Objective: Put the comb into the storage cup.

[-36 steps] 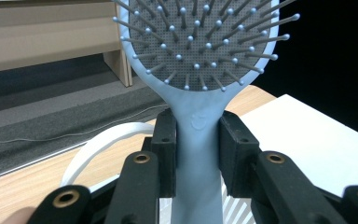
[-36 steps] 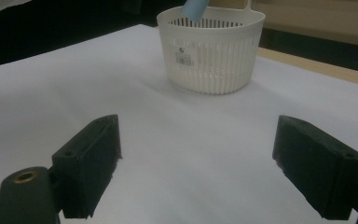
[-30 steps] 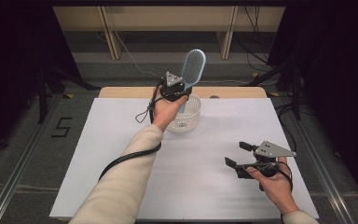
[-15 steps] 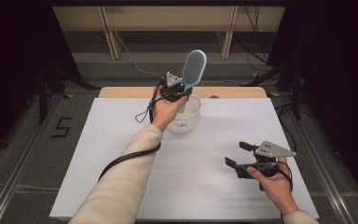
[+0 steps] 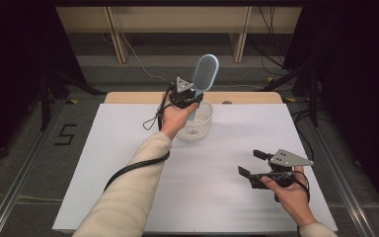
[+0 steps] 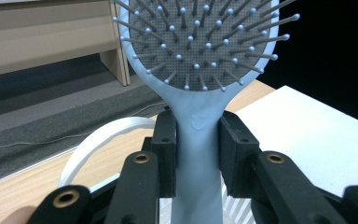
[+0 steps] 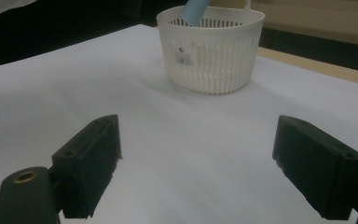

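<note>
Wooden table point(image 5: 128, 97) carries 1 white sheet point(image 5: 128, 163) over nearly all its top; bare wood shows beyond the sheet's far edge. 1 white slotted basket point(image 5: 197, 129) stands on the sheet near that edge.

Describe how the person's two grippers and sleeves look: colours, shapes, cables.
Both the left gripper and the right gripper are black with blocky jaws, a grey three-cornered plate on top, brass-coloured rivets and a trailing black cable. The sleeves are cream.

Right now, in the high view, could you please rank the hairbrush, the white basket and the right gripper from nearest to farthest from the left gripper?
1. Hairbrush: clamped in the left gripper, head upward.
2. White basket: just below and beside it.
3. Right gripper: far off, near the table's right front.
</note>
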Demonstrator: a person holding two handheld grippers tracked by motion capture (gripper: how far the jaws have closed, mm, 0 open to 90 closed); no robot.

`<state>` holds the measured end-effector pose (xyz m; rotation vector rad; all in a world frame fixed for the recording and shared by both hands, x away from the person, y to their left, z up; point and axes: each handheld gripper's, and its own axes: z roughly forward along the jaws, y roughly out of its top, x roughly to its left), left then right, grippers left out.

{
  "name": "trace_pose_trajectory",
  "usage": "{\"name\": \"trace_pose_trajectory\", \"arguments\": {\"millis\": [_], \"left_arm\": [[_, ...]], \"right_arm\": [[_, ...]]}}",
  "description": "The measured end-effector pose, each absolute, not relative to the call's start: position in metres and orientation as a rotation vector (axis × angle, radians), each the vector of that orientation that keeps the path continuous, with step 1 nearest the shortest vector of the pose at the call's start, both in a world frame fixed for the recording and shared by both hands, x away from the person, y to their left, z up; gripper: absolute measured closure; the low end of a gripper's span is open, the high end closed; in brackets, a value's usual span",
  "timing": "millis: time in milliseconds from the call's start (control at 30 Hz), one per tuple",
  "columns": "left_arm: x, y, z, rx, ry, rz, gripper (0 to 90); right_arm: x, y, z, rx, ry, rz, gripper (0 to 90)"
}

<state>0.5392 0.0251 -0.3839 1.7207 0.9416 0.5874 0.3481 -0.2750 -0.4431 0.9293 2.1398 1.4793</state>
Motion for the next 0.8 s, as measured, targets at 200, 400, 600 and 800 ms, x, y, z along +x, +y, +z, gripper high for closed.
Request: {"name": "trace_pose_trajectory", "arguments": {"millis": [200,400,600,800], "left_arm": [[0.5395,0.0267,-0.3848,1.728,0.937,0.588,69.5],[0.5397,0.0286,-0.3864,1.728,0.941,0.585,69.6],[0.5399,0.03,-0.3876,1.723,0.942,0.583,69.6],[0.5397,0.0309,-0.389,1.726,0.938,0.582,69.6]], "right_arm": [[0.3483,-0.2748,-0.4434,0.928,2.138,1.48,15.8],[0.3484,-0.2746,-0.4436,0.925,2.138,1.48,15.9],[0.3483,-0.2747,-0.4435,0.926,2.141,1.476,15.8],[0.3483,-0.2748,-0.4434,0.922,2.14,1.476,15.8]]}}
